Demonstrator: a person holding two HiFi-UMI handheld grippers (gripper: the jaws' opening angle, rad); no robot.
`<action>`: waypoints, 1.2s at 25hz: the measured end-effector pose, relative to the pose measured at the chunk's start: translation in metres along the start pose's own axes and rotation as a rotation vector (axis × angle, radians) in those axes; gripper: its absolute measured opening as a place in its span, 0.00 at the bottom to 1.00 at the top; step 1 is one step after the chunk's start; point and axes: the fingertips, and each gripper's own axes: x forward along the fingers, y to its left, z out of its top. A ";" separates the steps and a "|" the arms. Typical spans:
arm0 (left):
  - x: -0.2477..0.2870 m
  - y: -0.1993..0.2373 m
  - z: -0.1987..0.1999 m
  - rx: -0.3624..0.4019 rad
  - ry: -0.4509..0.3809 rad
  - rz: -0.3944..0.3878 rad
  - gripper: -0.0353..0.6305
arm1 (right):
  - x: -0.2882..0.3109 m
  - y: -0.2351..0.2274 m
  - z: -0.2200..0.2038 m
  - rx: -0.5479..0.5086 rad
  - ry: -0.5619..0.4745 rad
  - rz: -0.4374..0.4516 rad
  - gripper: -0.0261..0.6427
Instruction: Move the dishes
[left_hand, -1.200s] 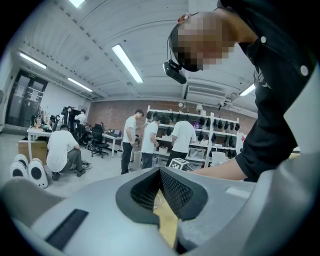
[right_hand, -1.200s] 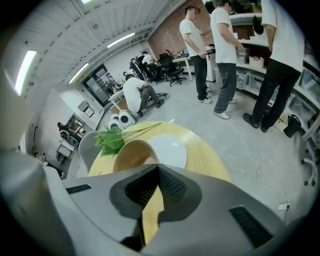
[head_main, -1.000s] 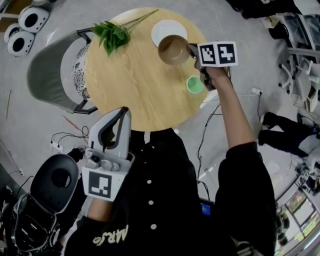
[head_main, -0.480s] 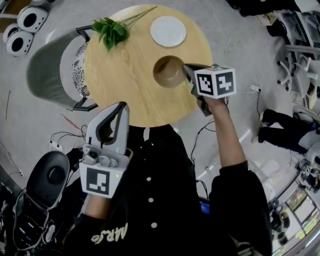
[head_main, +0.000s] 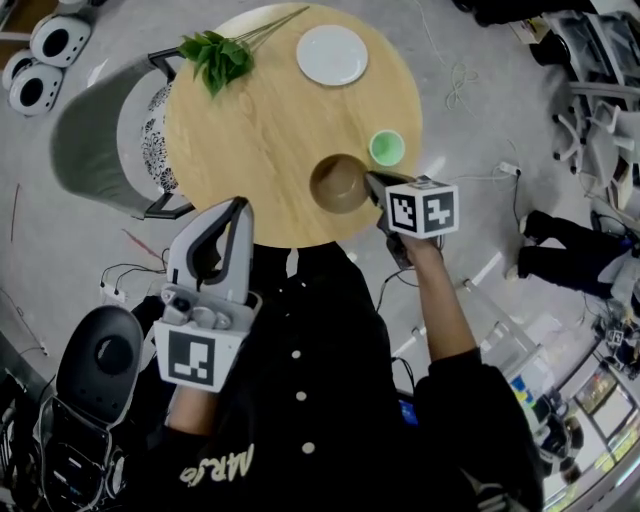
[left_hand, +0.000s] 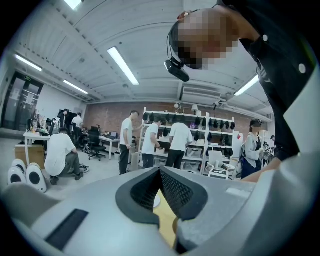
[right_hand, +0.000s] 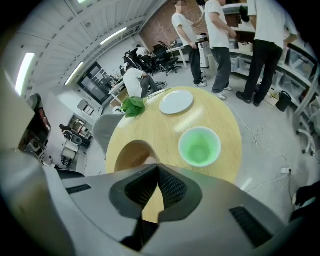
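Now we pinch the brown bowl (head_main: 338, 185) in our right gripper (head_main: 371, 181) at the table (head_main: 270, 130) edge. The white plate (head_main: 333, 54) and green cup (head_main: 387, 148) are left to move. Our left gripper (head_main: 236, 208) is closed and empty.

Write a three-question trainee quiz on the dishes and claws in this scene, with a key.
1. True or false: the plate touches the cup.
2. Which claw grips the bowl by its rim? A. left B. right C. neither
3. Fill in: the cup's colour is ___.

Key: 1. False, they lie apart on the table. 2. B, the right claw is shut on the rim. 3. Green.
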 end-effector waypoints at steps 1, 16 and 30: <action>0.000 -0.001 0.000 0.000 0.001 -0.001 0.06 | 0.001 -0.002 -0.006 0.014 0.003 0.000 0.05; 0.000 -0.013 -0.004 0.002 0.016 -0.023 0.06 | 0.024 -0.026 -0.056 0.093 0.028 -0.032 0.05; 0.001 -0.019 -0.011 0.005 0.025 -0.031 0.06 | 0.034 -0.037 -0.070 0.100 0.021 -0.042 0.05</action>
